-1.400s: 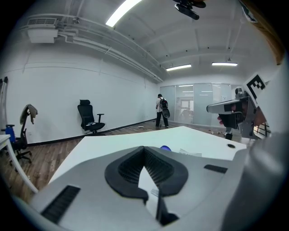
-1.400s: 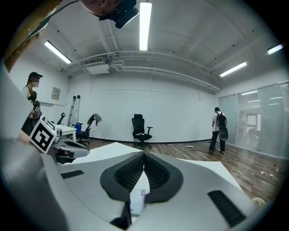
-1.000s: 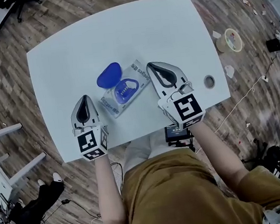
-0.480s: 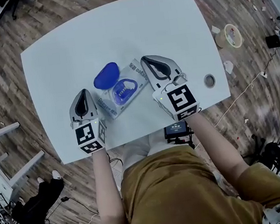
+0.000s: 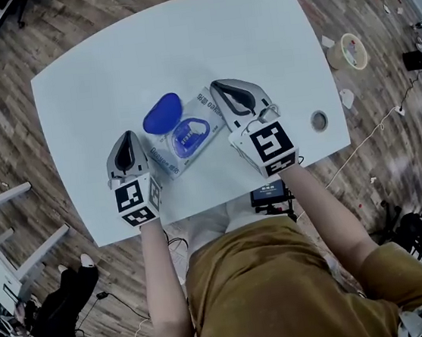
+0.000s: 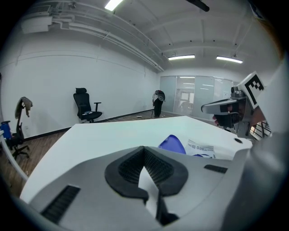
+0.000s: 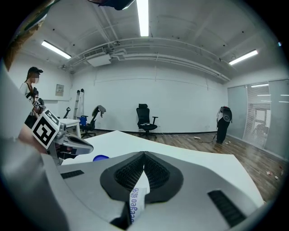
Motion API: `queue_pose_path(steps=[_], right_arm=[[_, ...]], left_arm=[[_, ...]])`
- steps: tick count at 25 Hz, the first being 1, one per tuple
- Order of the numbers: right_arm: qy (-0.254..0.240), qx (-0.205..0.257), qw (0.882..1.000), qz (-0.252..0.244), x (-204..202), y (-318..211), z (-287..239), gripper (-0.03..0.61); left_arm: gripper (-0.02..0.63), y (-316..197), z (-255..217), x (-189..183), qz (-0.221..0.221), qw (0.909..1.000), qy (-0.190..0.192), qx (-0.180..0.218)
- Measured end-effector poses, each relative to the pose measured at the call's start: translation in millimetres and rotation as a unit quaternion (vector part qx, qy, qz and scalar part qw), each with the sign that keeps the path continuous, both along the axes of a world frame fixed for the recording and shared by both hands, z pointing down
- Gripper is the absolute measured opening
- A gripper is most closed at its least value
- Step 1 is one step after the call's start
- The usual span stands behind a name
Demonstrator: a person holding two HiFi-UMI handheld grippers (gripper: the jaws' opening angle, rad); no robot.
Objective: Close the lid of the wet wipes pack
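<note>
table [image 5: 181, 45]: white, on a wood floor. the pack [image 5: 162, 159] lies flat near the table's front middle, set at a slant, between the two grippers.

pack: white film with blue print. a blue oval frame [image 5: 190, 137] sits on its top face. the lid [image 5: 162, 113], plain blue and oval, is open. it is swung off the frame toward the far left and stays joined at the frame's edge. in the left gripper view the lid [image 6: 172, 144] stands tilted up from the pack [image 6: 204, 149].

left gripper [image 5: 125, 136]: just beside the pack's near-left end, pointing away from the person. jaws together at the tips, nothing between them. bare table shows through the opening behind the tips.

right gripper [image 5: 215, 87]: over the pack's far-right end, pointing away and slightly left. jaws together at the tips. the pack's printed film [image 7: 134, 203] shows through the opening behind the tips, below the jaws. contact with the pack cannot be told.

the lid lies between the two gripper tips, apart from both.
</note>
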State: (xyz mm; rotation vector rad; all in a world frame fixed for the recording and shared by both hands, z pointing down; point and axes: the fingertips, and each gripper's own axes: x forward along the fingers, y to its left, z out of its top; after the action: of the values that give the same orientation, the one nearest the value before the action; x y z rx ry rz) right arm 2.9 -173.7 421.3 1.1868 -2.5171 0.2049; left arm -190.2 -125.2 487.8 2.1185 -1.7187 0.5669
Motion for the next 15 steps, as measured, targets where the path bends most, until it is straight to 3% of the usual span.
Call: queue_pose_path(steps=[15], right_arm=[[0.002,-0.009,1.000,0.005,3.8,-8.6,10.8,0.006]], left_arm=[[-0.008,-7.6,19.4,11.7,0.015,0.9995,0.012,-0.026]])
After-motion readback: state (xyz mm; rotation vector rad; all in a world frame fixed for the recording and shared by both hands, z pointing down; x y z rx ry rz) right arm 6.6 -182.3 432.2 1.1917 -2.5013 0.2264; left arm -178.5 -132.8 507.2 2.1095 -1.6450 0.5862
